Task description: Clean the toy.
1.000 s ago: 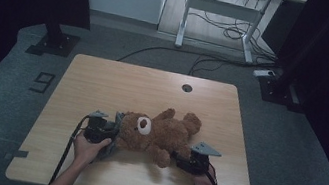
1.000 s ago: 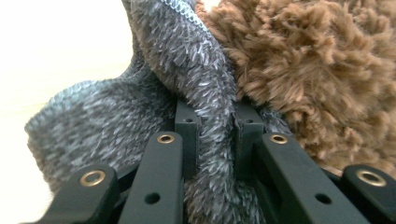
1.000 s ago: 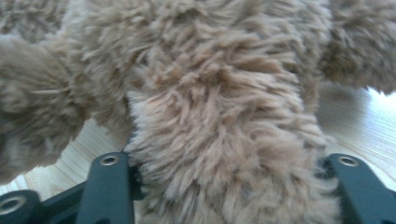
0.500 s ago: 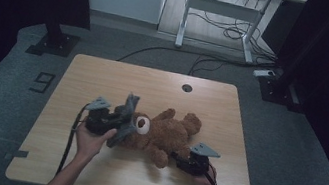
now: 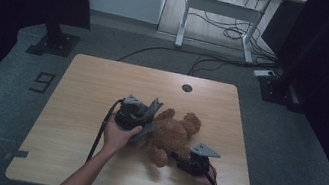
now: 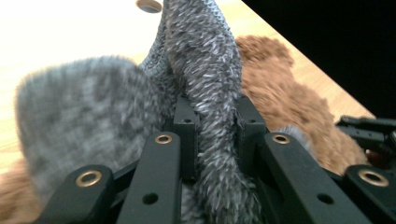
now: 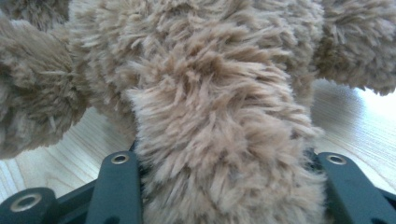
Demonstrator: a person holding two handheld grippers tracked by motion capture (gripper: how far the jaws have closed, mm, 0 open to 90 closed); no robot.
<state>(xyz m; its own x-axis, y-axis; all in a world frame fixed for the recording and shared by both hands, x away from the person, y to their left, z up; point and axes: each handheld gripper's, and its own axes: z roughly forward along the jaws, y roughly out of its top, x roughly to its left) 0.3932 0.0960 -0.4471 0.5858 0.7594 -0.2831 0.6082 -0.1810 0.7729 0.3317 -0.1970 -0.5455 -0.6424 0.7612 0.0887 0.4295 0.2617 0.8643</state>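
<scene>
A brown teddy bear (image 5: 177, 134) lies near the middle of the wooden table (image 5: 98, 81). A grey fuzzy garment (image 5: 152, 115) covers its head end. My left gripper (image 5: 144, 119) is shut on a fold of that garment (image 6: 205, 70) and holds it raised; the fabric is pinched between the fingers (image 6: 187, 126). The bear's brown fur (image 6: 289, 102) lies beyond it. My right gripper (image 5: 177, 158) sits at the bear's near side. One plush limb (image 7: 219, 140) fills the gap between its jaws, which have just been closing and now press on it.
A round cable hole (image 5: 187, 87) lies in the table's far edge. Behind the table stand a white desk frame (image 5: 219, 10) with loose cables on the floor and black stand bases (image 5: 54, 43) at both sides. Bare tabletop lies left of the left hand.
The left hand has risen and moved right and away with the grey garment, which now stands up over the bear's head. The right hand has stayed in place.
</scene>
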